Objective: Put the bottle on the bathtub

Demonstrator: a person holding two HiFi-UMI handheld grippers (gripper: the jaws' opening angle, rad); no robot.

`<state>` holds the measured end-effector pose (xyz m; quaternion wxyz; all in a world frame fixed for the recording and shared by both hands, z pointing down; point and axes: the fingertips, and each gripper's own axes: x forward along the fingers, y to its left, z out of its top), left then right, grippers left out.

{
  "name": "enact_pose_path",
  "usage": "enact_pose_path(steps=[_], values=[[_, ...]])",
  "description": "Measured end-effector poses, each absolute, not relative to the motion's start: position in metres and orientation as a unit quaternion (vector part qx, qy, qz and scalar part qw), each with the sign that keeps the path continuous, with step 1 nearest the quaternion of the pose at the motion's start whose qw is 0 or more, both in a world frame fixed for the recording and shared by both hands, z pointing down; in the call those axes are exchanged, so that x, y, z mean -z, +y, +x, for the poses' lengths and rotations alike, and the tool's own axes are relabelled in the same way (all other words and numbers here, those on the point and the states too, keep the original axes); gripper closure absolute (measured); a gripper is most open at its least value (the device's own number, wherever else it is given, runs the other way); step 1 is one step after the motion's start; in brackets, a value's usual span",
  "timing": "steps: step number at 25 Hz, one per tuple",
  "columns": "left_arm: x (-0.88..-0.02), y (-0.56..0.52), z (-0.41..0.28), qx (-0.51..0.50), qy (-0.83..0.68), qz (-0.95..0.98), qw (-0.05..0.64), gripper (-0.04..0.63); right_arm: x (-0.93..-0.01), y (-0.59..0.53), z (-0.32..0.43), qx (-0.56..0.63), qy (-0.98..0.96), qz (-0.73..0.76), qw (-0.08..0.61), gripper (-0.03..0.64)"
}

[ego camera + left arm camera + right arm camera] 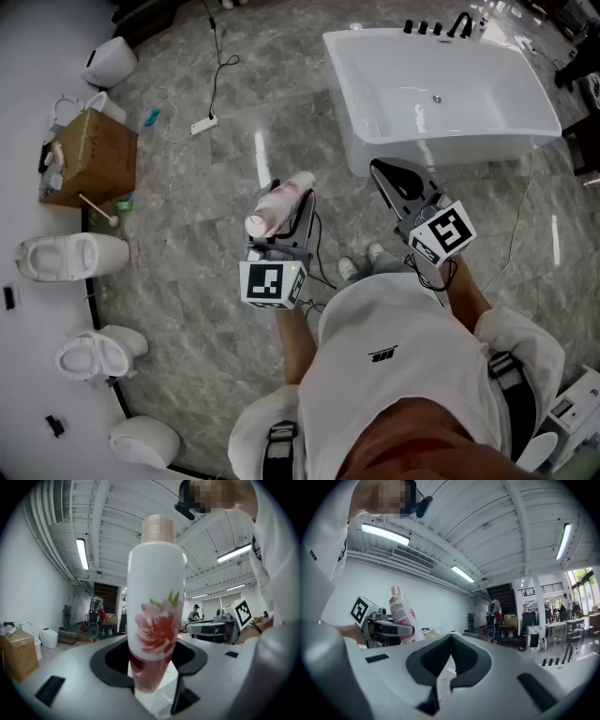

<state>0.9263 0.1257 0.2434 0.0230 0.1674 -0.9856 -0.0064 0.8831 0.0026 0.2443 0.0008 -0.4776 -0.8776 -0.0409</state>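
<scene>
Grey marble floor (234,112) separates the left gripper (286,220), clamped low on the upright flowered bottle (157,611), from the bathtub (525,122) ahead to its right, so carry it level and seat its base flat on the rim, while the right gripper (398,178) alongside is closed and empty.

I am standing on a grey marble floor (187,281) where a white bathtub (431,155), cardboard box (94,155) and power strip (203,124) are resting.

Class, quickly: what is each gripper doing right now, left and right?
Left gripper: closed on the bottle, holding it.
Right gripper: fingers closed together, holding nothing.
</scene>
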Motion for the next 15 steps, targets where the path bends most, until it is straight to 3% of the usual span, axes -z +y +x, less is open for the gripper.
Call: enact_pose_path(steps=[15], values=[[-0.253,0.161,0.889,0.0,-0.986,0.164,0.029,0.364,-0.25,0.048,0.858,0.044,-0.876,-0.48,-0.011,0.621]])
